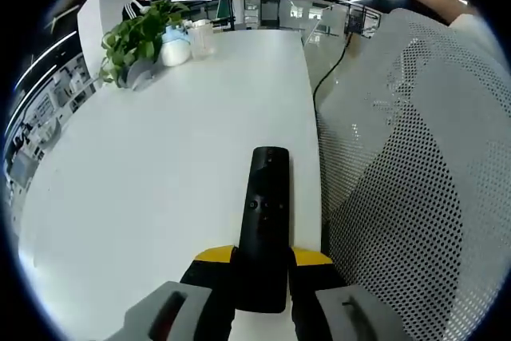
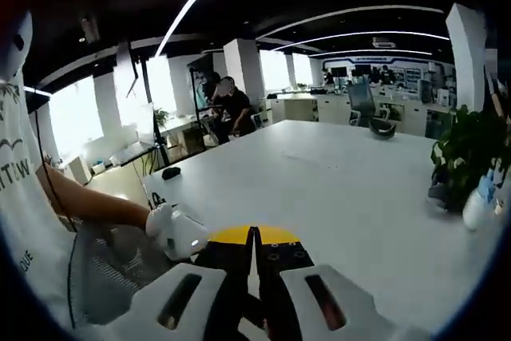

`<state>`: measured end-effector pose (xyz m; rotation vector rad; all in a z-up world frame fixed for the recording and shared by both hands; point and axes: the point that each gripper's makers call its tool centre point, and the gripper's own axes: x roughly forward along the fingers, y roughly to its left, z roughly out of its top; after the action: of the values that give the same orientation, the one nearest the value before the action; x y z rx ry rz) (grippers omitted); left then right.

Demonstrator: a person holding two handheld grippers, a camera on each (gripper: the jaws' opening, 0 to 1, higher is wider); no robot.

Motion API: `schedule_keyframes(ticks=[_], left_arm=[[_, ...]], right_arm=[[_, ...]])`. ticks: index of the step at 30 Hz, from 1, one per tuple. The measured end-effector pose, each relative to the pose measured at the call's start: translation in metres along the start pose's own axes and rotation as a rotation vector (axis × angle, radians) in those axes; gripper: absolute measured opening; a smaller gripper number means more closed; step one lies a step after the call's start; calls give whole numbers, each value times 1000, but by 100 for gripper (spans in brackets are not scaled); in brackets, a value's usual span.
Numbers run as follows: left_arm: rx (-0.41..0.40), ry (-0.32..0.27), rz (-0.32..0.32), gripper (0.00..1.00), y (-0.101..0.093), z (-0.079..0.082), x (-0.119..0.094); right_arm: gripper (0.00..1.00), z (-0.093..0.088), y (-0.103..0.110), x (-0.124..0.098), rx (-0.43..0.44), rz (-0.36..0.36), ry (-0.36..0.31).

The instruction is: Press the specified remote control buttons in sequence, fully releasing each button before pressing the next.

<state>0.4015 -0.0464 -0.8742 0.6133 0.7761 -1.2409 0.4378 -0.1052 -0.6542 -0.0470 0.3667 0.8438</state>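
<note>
Left gripper [image 1: 261, 277] clamped on black remote [image 1: 264, 221], lower centre; right gripper [image 2: 252, 265] closed, empty, bottom centre above white table [image 2: 343, 189].

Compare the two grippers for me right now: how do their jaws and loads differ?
The left gripper has its jaws apart, clamped on the black remote control, which points out over the white table. The right gripper has its jaws closed together and holds nothing. Both have black jaws with yellow behind them.

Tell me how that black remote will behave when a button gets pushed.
The remote looks rigid and flat, so it probably won't flex or roll. Clamped at its near end by the left hand-held gripper, its far end may dip toward the white table.
</note>
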Motion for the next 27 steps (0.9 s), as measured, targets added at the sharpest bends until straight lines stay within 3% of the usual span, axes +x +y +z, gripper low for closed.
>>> schedule_keyframes(ticks=[7, 12, 17, 21, 24, 27], left_arm=[[-4, 0, 0, 25, 1, 0, 0], [-5, 0, 1, 25, 0, 0, 0], [-6, -1, 3, 25, 0, 0, 0], [-11, -4, 3, 25, 0, 0, 0], [-11, -4, 3, 25, 0, 0, 0], [-12, -4, 3, 25, 0, 0, 0]], right_arm=[[6, 15, -18, -28, -41, -159, -147], [29, 13, -27, -42, 22, -237, -205], [46, 17, -43, -57, 26, -381, -310], [59, 24, -52, -65, -70, -482, -325], [70, 24, -53, -65, -68, -500, -327], [75, 19, -58, -68, -93, -532, -305]])
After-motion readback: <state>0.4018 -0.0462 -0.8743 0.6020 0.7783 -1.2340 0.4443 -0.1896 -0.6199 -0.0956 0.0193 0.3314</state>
